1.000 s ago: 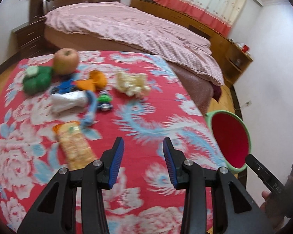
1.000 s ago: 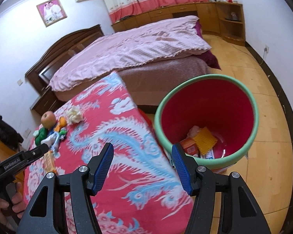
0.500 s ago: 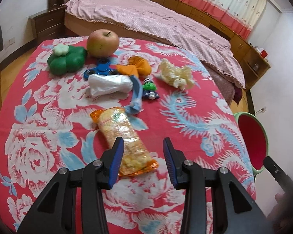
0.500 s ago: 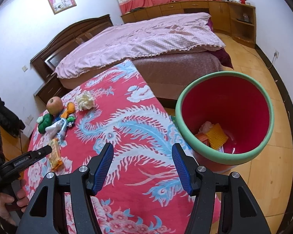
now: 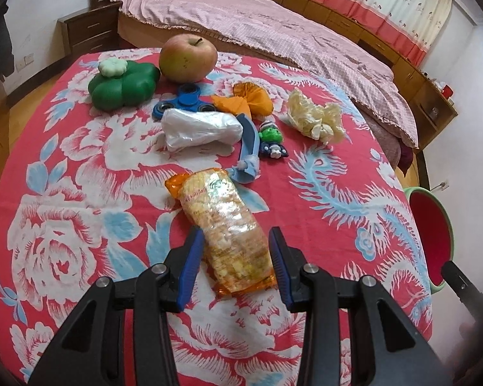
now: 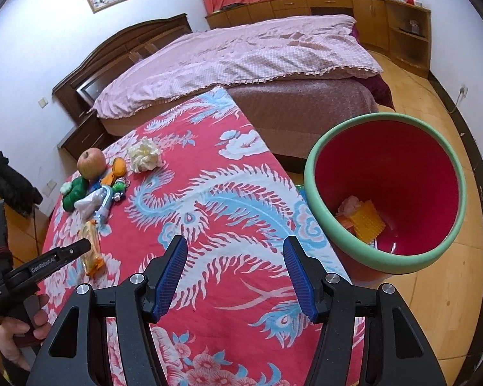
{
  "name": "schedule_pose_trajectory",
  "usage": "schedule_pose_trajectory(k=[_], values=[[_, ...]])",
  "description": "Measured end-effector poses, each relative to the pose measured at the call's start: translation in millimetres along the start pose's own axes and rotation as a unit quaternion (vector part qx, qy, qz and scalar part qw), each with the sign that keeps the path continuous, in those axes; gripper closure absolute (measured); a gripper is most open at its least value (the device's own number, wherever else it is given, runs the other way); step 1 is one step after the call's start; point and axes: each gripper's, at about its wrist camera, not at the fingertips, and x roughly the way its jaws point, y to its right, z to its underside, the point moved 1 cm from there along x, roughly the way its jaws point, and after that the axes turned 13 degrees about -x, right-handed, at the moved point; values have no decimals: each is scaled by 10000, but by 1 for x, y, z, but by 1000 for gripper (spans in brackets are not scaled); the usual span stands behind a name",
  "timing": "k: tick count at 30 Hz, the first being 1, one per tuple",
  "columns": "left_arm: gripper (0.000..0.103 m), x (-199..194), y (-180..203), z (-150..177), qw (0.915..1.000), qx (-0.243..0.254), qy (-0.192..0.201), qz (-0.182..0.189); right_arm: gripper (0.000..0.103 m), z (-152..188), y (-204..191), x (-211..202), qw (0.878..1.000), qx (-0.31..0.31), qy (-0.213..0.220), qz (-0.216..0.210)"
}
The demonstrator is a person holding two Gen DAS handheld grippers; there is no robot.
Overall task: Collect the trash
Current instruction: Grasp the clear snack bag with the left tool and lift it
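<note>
At the bottom of the left wrist view the left gripper (image 5: 233,251) has its blue-padded jaws apart on either side of the near end of a long clear snack packet with orange ends (image 5: 223,228), which lies flat on the red floral tablecloth (image 5: 80,193). Narrow gaps show between pads and wrapper, so nothing is clamped. Just beyond the packet's far end lies a curved blue plastic piece (image 5: 249,151), with a crumpled white plastic bag (image 5: 199,128) touching it on the left and a small green toy figure (image 5: 272,140) just to its right. Further up the frame come a blue fidget spinner (image 5: 186,98), a crumpled orange wrapper (image 5: 246,99) and, towards the right, a wad of cream paper (image 5: 315,117). Farthest on the cloth sit a green clover-shaped box (image 5: 124,87) and a red-yellow apple (image 5: 188,58), side by side in the upper left.

In the right wrist view the right gripper (image 6: 236,268) hangs with jaws wide apart and empty above the cloth. Right of centre stands a red bin with a green rim (image 6: 386,193), beside the table edge, with scraps in its bottom. At lower left a hand (image 6: 19,337) grips the other tool's handle. A bed with a pink checked quilt (image 6: 241,54) fills the background.
</note>
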Motion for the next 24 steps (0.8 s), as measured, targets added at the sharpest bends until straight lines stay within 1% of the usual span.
schedule_pose_trajectory(k=[2, 4, 14, 20, 22, 24], values=[[62, 5, -2, 2, 9999, -51, -87, -42, 39, 0, 1, 0, 10000, 11, -7, -12], [62, 7, -3, 2, 9998, -127, -130, 26, 39, 0, 2, 0, 10000, 14, -12, -4], [61, 12, 1, 0, 9999, -130, 3, 39, 39, 2, 0, 5, 10000, -4, -61, -34], [74, 7, -2, -1, 9995, -108, 124, 258, 39, 3, -2, 7, 9999, -23, -104, -54], [82, 1, -3, -1, 9991, -75, 211, 364, 39, 2, -3, 8, 9999, -31, -114, -56], [84, -2, -3, -3, 9986, -83, 240, 460, 39, 1, -5, 9, 9999, -60, -125, -64]])
